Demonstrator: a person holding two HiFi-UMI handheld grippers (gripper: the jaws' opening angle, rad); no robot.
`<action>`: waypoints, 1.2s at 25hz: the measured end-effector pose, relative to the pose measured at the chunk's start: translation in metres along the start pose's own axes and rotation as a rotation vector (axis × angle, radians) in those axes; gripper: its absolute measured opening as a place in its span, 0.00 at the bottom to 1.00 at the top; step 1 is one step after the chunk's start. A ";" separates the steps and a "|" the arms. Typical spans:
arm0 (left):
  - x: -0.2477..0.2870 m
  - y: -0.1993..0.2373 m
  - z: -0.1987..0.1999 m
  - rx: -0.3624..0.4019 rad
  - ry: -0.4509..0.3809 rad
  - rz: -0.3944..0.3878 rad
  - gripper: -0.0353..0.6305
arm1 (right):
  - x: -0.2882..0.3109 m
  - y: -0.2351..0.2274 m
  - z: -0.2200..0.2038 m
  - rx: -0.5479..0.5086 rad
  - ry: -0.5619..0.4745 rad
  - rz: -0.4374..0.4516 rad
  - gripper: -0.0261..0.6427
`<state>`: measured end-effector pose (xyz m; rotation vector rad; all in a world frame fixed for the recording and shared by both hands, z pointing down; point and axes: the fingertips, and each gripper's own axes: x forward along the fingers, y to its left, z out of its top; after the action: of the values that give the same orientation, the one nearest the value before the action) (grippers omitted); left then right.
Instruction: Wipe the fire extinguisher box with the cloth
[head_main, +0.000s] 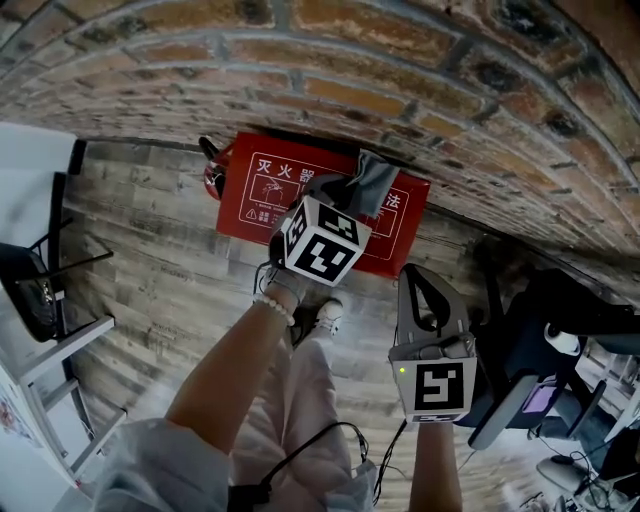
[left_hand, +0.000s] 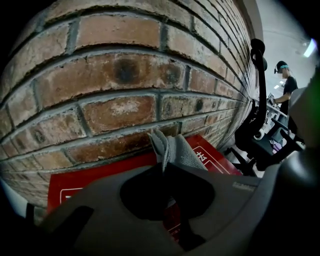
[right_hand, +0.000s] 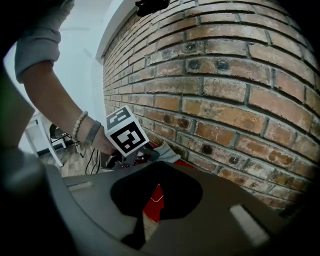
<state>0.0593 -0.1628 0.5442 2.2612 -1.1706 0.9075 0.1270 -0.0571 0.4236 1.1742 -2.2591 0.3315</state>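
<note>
Brick wall (head_main: 400, 60) behind, plank floor (head_main: 150, 230) below; the red fire extinguisher box (head_main: 260, 200) stands on the floor against the wall. Left tool (head_main: 348, 192) is clenched on the grey cloth (head_main: 372, 185), which bunches above the jaws and sits over the box's right end near the wall. Right tool (head_main: 413, 275) hangs well apart over the floor, jaws together, nothing between them. Judgement: wiping is under way at the right end. No wiped patch shows, so most of the face is probably left.
</note>
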 end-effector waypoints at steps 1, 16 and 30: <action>-0.002 0.004 -0.001 -0.003 0.001 0.005 0.07 | 0.002 0.002 0.001 0.000 0.001 0.003 0.05; -0.024 0.053 -0.020 -0.043 0.004 0.063 0.07 | 0.022 0.036 0.017 -0.033 0.003 0.051 0.05; -0.047 0.101 -0.039 -0.077 0.012 0.122 0.07 | 0.036 0.063 0.032 -0.055 0.003 0.074 0.05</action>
<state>-0.0584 -0.1672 0.5455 2.1399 -1.3277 0.9034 0.0476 -0.0585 0.4212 1.0633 -2.2984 0.2974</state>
